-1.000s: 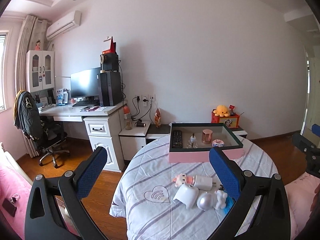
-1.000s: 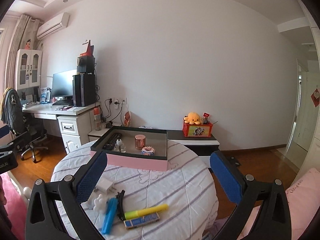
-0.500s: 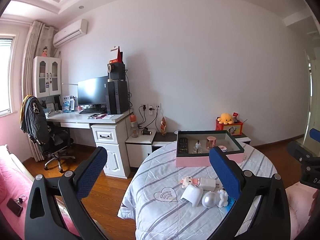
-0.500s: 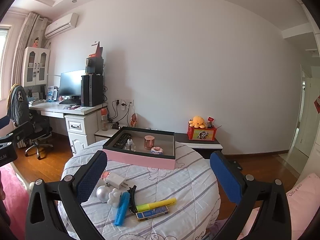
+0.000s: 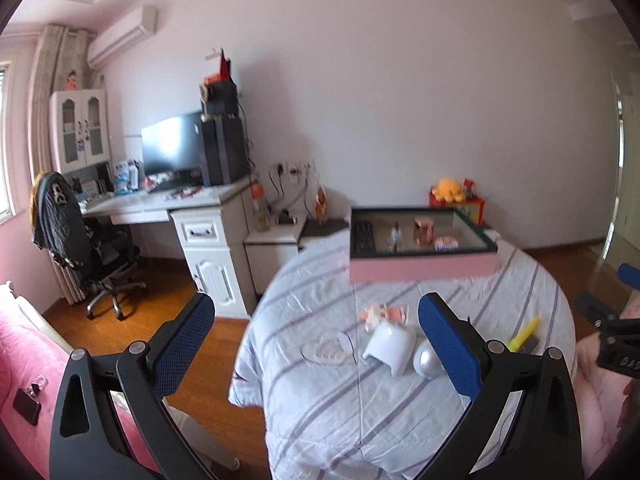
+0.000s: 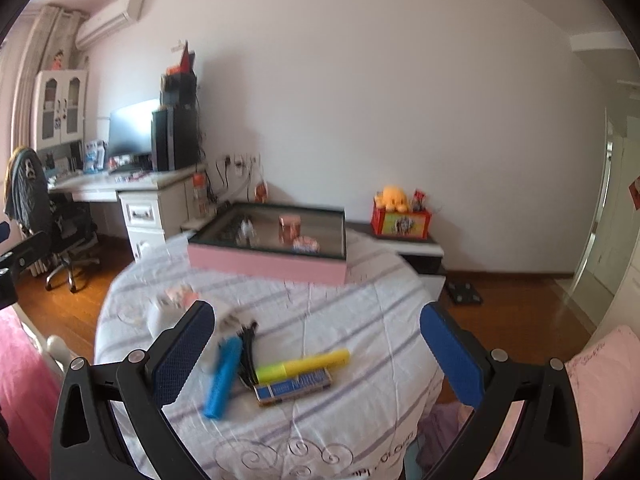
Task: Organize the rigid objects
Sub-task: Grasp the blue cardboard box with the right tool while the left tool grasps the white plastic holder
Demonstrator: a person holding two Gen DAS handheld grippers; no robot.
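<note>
A round table under a striped cloth [image 5: 320, 400] carries a pink box with a dark rim [image 5: 420, 270] at its far side; a remote, a copper cup and small items lie inside. Loose on the cloth are a white cup-shaped piece [image 5: 390, 346], a silver ball [image 5: 424, 360] and a pink toy [image 5: 382, 314]. My left gripper [image 5: 316, 344] hovers open before them, holding nothing. In the right wrist view lie a blue stick [image 6: 222, 372], a black clip [image 6: 248, 360], a yellow highlighter [image 6: 304, 362] and a blue flat box [image 6: 294, 388]. My right gripper [image 6: 318, 356] is open above them.
A white desk [image 5: 200, 216] with monitor and an office chair [image 5: 80, 240] stand left of the table. A low cabinet [image 6: 416, 246] with an orange plush sits behind it. Pink bedding [image 5: 32, 360] lies at the near left, and wood floor [image 6: 520, 312] to the right.
Both views have closed in on the table and tilted down, so the box and loose items look larger. The frames are blurred by motion. Both grippers stay open.
</note>
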